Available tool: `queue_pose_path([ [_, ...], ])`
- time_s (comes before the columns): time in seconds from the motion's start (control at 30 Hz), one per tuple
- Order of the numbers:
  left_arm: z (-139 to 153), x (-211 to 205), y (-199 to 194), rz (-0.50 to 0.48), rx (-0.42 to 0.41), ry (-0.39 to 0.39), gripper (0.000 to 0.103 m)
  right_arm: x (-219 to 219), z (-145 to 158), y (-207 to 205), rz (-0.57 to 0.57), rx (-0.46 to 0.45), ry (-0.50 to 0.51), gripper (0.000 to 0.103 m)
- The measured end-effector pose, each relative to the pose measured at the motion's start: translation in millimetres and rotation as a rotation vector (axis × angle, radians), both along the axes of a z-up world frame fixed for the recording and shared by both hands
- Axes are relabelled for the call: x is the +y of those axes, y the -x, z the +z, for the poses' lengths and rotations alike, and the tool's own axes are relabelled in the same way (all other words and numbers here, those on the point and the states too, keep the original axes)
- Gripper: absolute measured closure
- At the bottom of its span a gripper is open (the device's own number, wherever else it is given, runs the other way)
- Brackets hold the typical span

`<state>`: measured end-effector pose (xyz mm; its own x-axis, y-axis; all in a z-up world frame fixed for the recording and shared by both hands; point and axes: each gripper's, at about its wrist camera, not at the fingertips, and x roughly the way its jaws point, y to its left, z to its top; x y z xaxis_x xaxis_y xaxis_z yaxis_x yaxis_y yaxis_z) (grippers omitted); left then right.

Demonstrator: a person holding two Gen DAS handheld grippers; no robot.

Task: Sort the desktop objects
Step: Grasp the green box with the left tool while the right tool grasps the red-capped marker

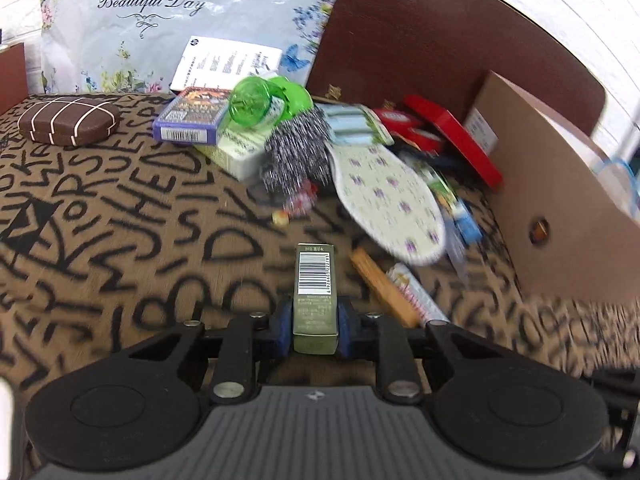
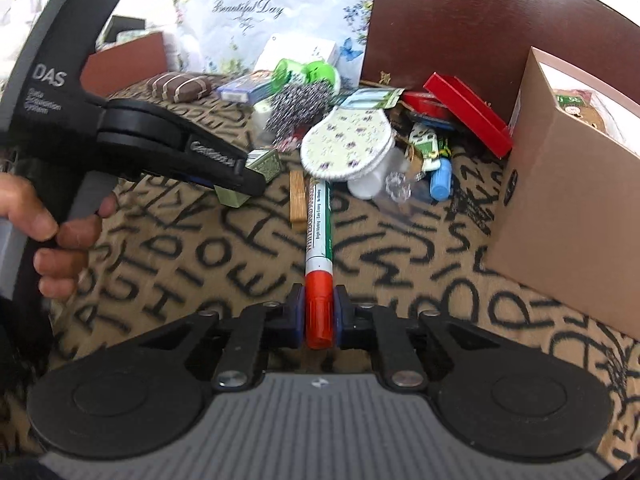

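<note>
My left gripper (image 1: 315, 328) is shut on a small green box (image 1: 315, 292) with a barcode on its end, held above the lettered cloth. In the right wrist view the left gripper (image 2: 240, 178) shows at the left, with the green box (image 2: 266, 164) between its fingers. My right gripper (image 2: 319, 320) is shut on the red cap of a whiteboard marker (image 2: 319, 240), whose white body points away towards the pile. A wooden stick (image 2: 297, 200) lies beside the marker.
A cluttered pile lies ahead: floral oval pad (image 2: 346, 144), steel scrubber (image 1: 296, 160), green plastic bottle (image 1: 264, 100), card boxes (image 1: 188, 120), red tin (image 2: 468, 112), blue tube (image 2: 440, 180). A cardboard box (image 2: 568, 184) stands at the right. A brown case (image 1: 68, 120) lies at the far left.
</note>
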<state>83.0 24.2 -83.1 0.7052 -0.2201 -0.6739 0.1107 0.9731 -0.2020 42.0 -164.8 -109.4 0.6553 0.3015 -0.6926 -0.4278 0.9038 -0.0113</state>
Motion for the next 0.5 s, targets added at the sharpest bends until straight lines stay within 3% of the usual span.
queue_pose_path([
  [0.1,1.9,0.2,21.5,-0.025,0.024,-0.027,0.080,-7.9,1.6,17.1,0.014,0.031,0.006,0.091],
  [0.23,3.5,3.6,39.4,-0.031,0.056,-0.008,0.080,-13.5,2.0,38.3,0.039,0.052,0.015,0.090],
  [0.37,1.7,0.0,38.8,-0.023,0.055,-0.030,0.080,-9.3,3.0,39.6,0.060,0.037,0.049,0.089],
  [0.5,2.1,-1.3,33.0,-0.016,0.053,-0.028,0.073,-6.1,3.7,29.5,0.050,0.035,0.035,0.084],
])
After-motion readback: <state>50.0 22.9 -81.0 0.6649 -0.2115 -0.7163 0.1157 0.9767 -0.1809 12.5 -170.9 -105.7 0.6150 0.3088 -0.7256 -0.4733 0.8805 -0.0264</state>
